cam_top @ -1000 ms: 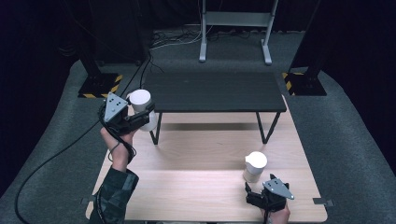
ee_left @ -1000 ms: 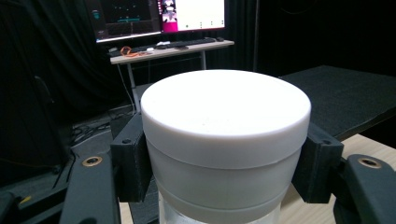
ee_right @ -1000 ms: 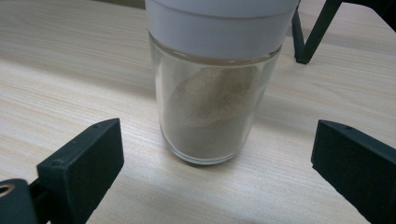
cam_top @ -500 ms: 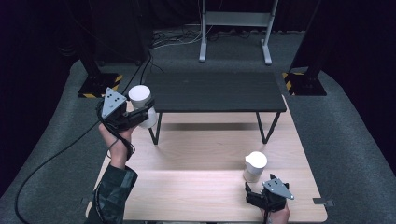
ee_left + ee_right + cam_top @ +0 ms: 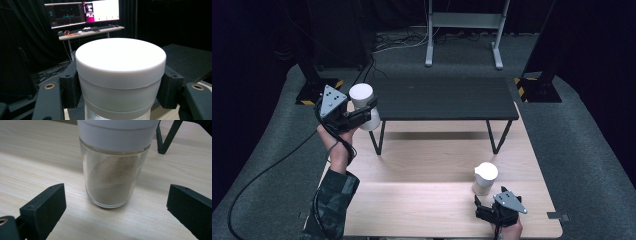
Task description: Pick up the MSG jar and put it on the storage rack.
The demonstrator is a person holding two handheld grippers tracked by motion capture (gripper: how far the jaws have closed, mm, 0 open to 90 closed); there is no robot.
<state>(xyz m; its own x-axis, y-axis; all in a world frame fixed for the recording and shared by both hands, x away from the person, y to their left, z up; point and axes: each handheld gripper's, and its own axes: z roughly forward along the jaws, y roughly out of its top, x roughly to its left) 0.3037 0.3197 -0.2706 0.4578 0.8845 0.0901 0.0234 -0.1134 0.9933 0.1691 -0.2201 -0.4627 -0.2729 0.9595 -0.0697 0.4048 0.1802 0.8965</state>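
**One jar up, one jar down**

Nearest, the right gripper (image 5: pixel 484 206) had its fingers spread wide, just short of a glass jar (image 5: pixel 113 170) of brown powder standing on the wooden bench (image 5: pixel 412 200). Farther off, the left gripper (image 5: pixel 362 111) squeezed a white-lidded jar (image 5: pixel 120 75), held up beside the black table (image 5: pixel 447 97).

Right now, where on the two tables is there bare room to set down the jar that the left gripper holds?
The black table is bare. The wooden table is free left of the standing jar; crowded around the right gripper.
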